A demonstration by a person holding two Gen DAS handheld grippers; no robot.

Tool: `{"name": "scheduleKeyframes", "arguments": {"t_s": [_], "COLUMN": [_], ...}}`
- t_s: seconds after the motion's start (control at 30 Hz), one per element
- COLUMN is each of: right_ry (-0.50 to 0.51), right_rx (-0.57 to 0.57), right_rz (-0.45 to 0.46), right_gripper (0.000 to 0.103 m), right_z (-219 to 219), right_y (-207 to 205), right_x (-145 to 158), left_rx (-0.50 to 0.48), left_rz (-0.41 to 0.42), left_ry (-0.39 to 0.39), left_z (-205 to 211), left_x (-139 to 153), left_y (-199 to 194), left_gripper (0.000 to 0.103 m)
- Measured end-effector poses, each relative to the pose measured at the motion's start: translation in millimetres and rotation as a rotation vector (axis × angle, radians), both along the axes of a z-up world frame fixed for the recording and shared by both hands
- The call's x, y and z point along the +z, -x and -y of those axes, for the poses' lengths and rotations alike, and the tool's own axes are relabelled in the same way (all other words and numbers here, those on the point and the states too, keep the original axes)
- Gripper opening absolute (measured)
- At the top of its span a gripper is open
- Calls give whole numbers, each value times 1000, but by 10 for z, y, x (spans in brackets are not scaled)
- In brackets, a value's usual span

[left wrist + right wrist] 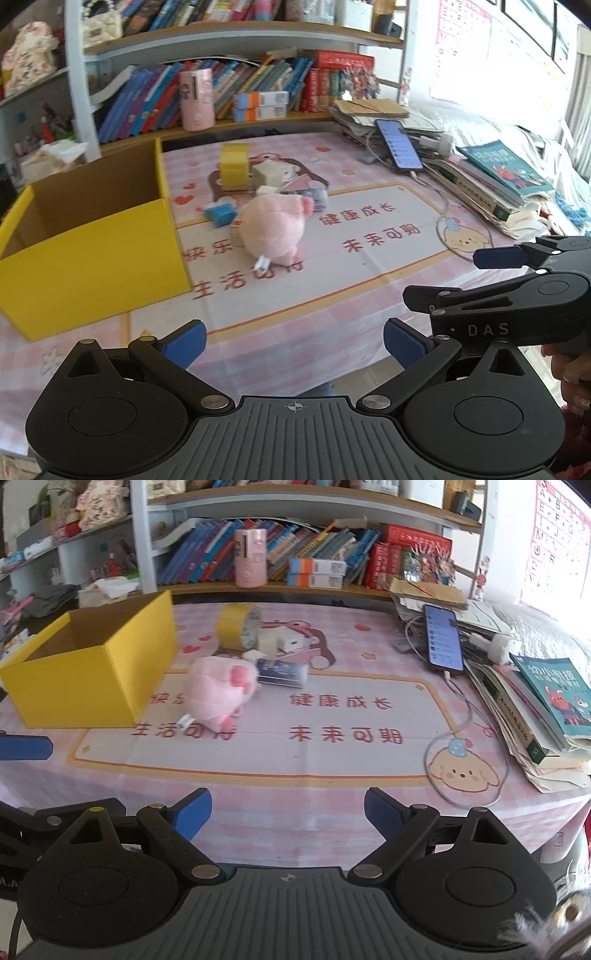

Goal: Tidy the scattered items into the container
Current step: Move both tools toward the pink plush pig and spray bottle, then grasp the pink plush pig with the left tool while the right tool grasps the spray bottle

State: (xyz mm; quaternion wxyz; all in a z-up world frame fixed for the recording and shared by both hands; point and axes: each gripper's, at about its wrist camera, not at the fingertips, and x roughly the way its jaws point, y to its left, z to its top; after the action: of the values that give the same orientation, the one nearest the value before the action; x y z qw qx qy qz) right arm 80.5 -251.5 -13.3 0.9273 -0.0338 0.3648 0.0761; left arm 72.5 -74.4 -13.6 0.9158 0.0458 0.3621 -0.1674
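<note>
A pink printed table mat (332, 775) lies before bookshelves. Both grippers, left (294, 343) and right (288, 812), gape empty. Ahead sits a pink plush (218, 690); the yellow box (92, 664) stands ahead-left, apparently empty.

Front of table open, clutter mid and right

Front edge of table (295, 775) bare; yellow box (92, 679) blocks left edge, plush pig (218, 690) and tape roll (236, 627) crowd the middle, book stack (535, 716) lines right edge.

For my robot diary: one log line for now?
left gripper open | right gripper open | pink plush on table | yellow box empty
</note>
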Motion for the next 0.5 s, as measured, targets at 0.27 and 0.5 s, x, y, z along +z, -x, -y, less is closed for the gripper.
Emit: {"name": "scheduleKeyframes", "arguments": {"t_s": [0.27, 0.5], "right_ry": [-19, -39], "right_rx": [1, 60], "right_rz": [-18, -17], "right_gripper": [70, 68], "right_z": [172, 300], "right_y": [-382, -805], "right_x": [-37, 28], "left_rx": [4, 27], "left_rz": [-15, -13], "left_ry": [-8, -24], "left_z": [164, 357], "left_x": [-60, -46], "left_y": [-326, -658], "left_gripper": [90, 89]}}
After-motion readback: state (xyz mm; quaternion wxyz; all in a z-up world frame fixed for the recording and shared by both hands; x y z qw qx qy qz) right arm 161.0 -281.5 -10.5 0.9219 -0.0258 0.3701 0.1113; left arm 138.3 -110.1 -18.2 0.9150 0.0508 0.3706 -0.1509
